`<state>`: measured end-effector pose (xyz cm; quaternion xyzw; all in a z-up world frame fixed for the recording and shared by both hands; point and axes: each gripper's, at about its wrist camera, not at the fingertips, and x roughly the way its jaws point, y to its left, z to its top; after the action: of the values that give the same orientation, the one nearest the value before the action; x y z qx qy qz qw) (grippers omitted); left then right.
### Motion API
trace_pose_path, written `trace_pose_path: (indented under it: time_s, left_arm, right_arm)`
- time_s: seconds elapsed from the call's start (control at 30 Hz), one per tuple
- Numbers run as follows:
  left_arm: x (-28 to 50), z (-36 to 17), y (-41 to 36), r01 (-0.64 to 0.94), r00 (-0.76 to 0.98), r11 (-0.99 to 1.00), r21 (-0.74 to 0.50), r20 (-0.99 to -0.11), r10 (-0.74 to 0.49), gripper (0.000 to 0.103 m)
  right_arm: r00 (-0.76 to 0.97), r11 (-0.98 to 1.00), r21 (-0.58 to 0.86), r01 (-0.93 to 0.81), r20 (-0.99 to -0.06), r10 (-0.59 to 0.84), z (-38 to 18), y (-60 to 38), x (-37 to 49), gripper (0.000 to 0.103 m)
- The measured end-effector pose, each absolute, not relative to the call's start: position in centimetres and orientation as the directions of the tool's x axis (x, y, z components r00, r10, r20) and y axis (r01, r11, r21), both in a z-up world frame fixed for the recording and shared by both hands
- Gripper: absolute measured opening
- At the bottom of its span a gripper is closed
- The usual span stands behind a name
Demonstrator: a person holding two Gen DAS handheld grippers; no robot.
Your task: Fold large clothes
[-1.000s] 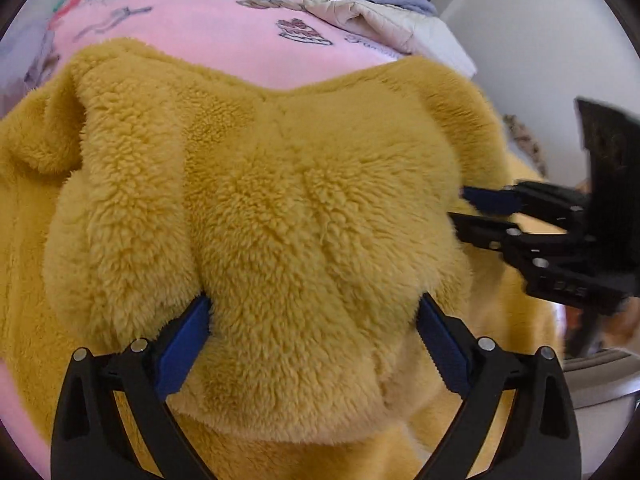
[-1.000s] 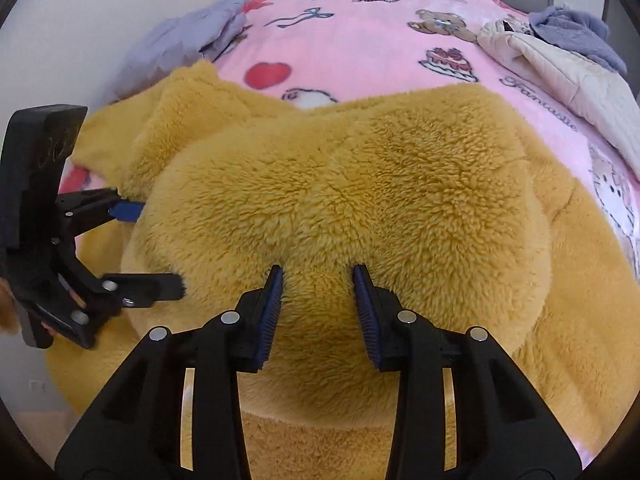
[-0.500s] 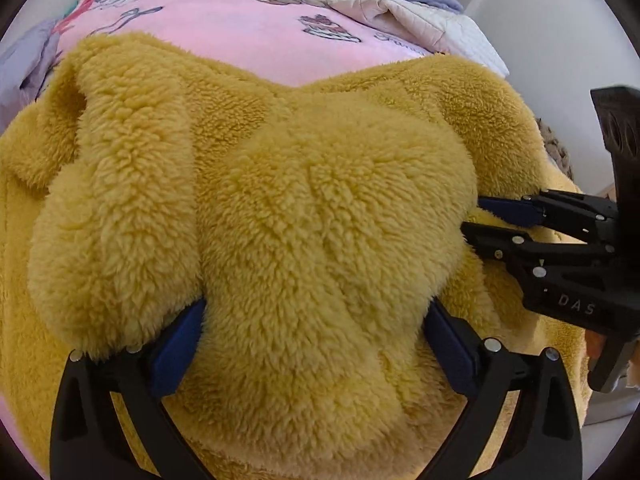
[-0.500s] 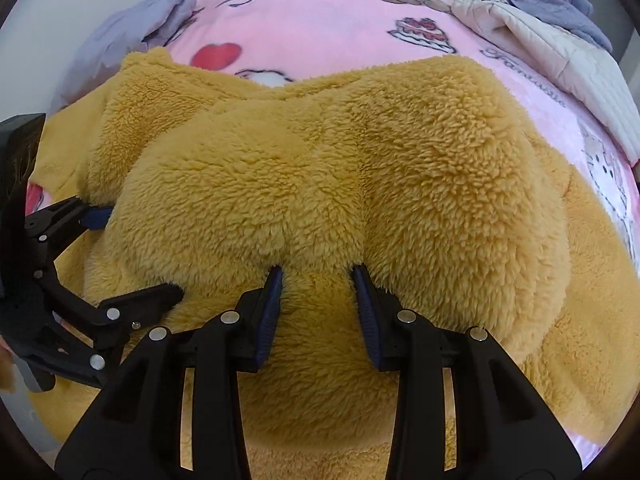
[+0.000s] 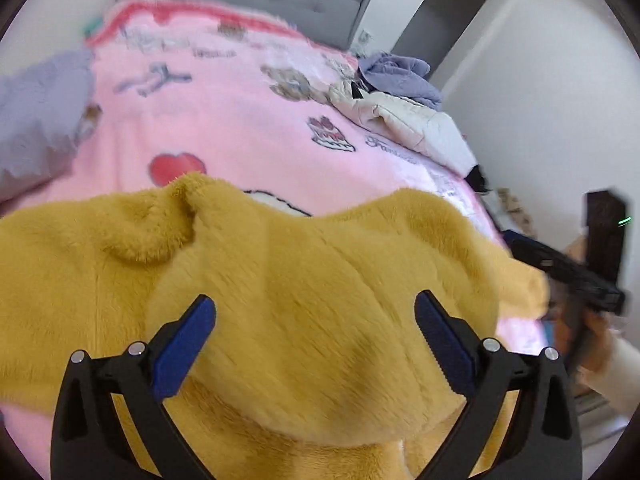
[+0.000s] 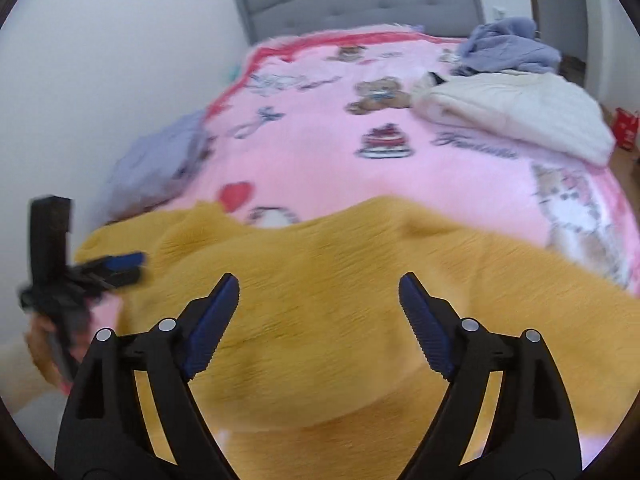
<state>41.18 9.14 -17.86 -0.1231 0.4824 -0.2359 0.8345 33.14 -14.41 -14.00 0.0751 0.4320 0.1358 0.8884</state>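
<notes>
— What changed since half a second ago?
— My right gripper point(image 6: 318, 320) has let go and now gapes wide; my left gripper point(image 5: 316, 332) was already spread.

— And the mustard fleece garment point(image 6: 340, 320)?
— On the pink bed blanket point(image 6: 320, 152), under both grippers, at the end away from the grey headboard point(image 6: 360, 4).

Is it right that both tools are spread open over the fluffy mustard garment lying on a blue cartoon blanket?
Not quite: the blanket is pink, not blue, as the right wrist view shows. The rest holds: the left gripper and right gripper both have their fingers spread open over the fluffy mustard garment.
</notes>
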Motion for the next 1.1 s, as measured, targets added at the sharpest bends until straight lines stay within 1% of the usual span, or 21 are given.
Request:
trace_pose_path:
  time_s: [0.03, 0.07, 0.13, 0.2, 0.27, 0.33, 0.37, 0.4, 0.43, 0.47, 0.5, 0.53, 0.57, 0.63, 0.67, 0.73, 0.83, 0.9, 0.97, 1.03, 1.1]
  left_arm:
    - [43.7, -18.8, 9.7, 0.261, 0.327, 0.837, -0.481, -0.771, -0.546, 0.098]
    - [45.1, -19.7, 10.3, 0.253, 0.261, 0.813, -0.525, -0.772, -0.579, 0.098]
    - [47.9, -21.8, 11.5, 0.194, 0.149, 0.773, -0.604, -0.76, -0.632, 0.098]
    - [49.6, -23.6, 11.8, 0.142, 0.063, 0.727, -0.671, -0.727, -0.684, 0.098]
    - [50.1, -24.4, 11.5, 0.127, 0.029, 0.713, -0.689, -0.716, -0.697, 0.098]
    - [50.0, -24.8, 11.0, 0.128, 0.013, 0.73, -0.671, -0.735, -0.678, 0.098]
    - [49.9, -25.0, 10.6, 0.132, 0.006, 0.74, -0.659, -0.746, -0.666, 0.098]
    - [49.6, -25.2, 10.4, 0.141, 0.007, 0.75, -0.646, -0.757, -0.654, 0.097]
    - [49.4, -25.0, 10.3, 0.155, 0.03, 0.761, -0.63, -0.766, -0.642, 0.093]
    - [49.1, -24.6, 10.2, 0.165, 0.059, 0.772, -0.613, -0.776, -0.628, 0.078]
    - [48.8, -24.2, 10.3, 0.173, 0.101, 0.803, -0.57, -0.801, -0.59, 0.068]
    - [48.5, -23.6, 10.6, 0.176, 0.155, 0.831, -0.528, -0.819, -0.553, 0.046]
    - [48.2, -23.1, 10.8, 0.18, 0.196, 0.844, -0.505, -0.823, -0.534, 0.039]
    - [46.9, -22.3, 11.1, 0.215, 0.252, 0.83, -0.514, -0.792, -0.556, 0.04]
    - [46.2, -22.5, 11.0, 0.225, 0.246, 0.829, -0.512, -0.793, -0.557, 0.043]
    - [45.1, -23.5, 10.7, 0.225, 0.222, 0.834, -0.504, -0.806, -0.548, 0.046]
    - [44.0, -24.5, 11.2, 0.178, 0.261, 0.814, -0.553, -0.771, -0.581, 0.047]
    - [43.8, -24.7, 11.8, 0.158, 0.281, 0.809, -0.566, -0.76, -0.586, 0.047]
    - [43.6, -24.4, 11.3, 0.179, 0.302, 0.835, -0.521, -0.778, -0.55, 0.052]
    - [43.6, -23.6, 10.7, 0.19, 0.318, 0.858, -0.476, -0.797, -0.513, 0.057]
    - [43.2, -21.8, 10.4, 0.201, 0.357, 0.873, -0.445, -0.796, -0.488, 0.067]
  right_arm:
    - [0.559, 0.956, 0.242, -0.167, -0.775, 0.293, -14.4, -15.3, 35.0, 0.08]
    - [0.509, 0.949, 0.269, -0.166, -0.801, 0.316, -15.1, -16.2, 37.0, 0.08]
    - [0.406, 0.919, 0.369, -0.139, -0.825, 0.393, -16.9, -17.6, 40.2, 0.08]
    - [0.286, 0.877, 0.473, -0.083, -0.832, 0.475, -19.2, -18.5, 42.8, 0.08]
    - [0.16, 0.829, 0.558, -0.037, -0.815, 0.557, -21.9, -18.6, 44.6, 0.075]
    - [0.12, 0.822, 0.567, -0.048, -0.814, 0.568, -22.9, -17.8, 44.5, 0.037]
    - [0.12, 0.828, 0.557, -0.062, -0.82, 0.56, -23.1, -17.4, 44.5, 0.035]
    - [0.119, 0.831, 0.552, -0.073, -0.822, 0.556, -23.2, -17.0, 44.3, 0.028]
    - [0.127, 0.837, 0.542, -0.077, -0.827, 0.548, -23.1, -16.8, 44.1, 0.023]
    - [0.141, 0.84, 0.537, -0.079, -0.828, 0.543, -22.8, -16.6, 43.9, 0.02]
    - [0.19, 0.851, 0.514, -0.108, -0.83, 0.525, -21.7, -16.4, 43.6, 0.019]
    - [0.246, 0.864, 0.478, -0.158, -0.828, 0.503, -20.3, -15.9, 43.3, 0.018]
    - [0.293, 0.872, 0.446, -0.203, -0.822, 0.489, -19.2, -15.5, 43.1, 0.018]
    - [0.415, 0.877, 0.342, -0.337, -0.783, 0.464, -15.6, -14.0, 41.7, 0.018]
    - [0.429, 0.872, 0.301, -0.385, -0.779, 0.458, -14.8, -13.2, 41.0, 0.018]
    - [0.382, 0.891, 0.283, -0.356, -0.826, 0.415, -16.2, -13.2, 40.8, 0.018]
    - [0.252, 0.924, 0.299, -0.239, -0.9, 0.357, -22.0, -15.3, 40.0, 0.02]
    - [0.241, 0.912, 0.371, -0.176, -0.882, 0.405, -24.5, -16.6, 39.0, 0.022]
    - [0.28, 0.906, 0.397, -0.147, -0.862, 0.423, -24.5, -16.8, 38.5, 0.027]
    - [0.334, 0.917, 0.367, -0.154, -0.855, 0.398, -22.9, -16.4, 37.9, 0.039]
    - [0.416, 0.922, 0.343, -0.181, -0.823, 0.387, -20.3, -15.8, 37.1, 0.048]
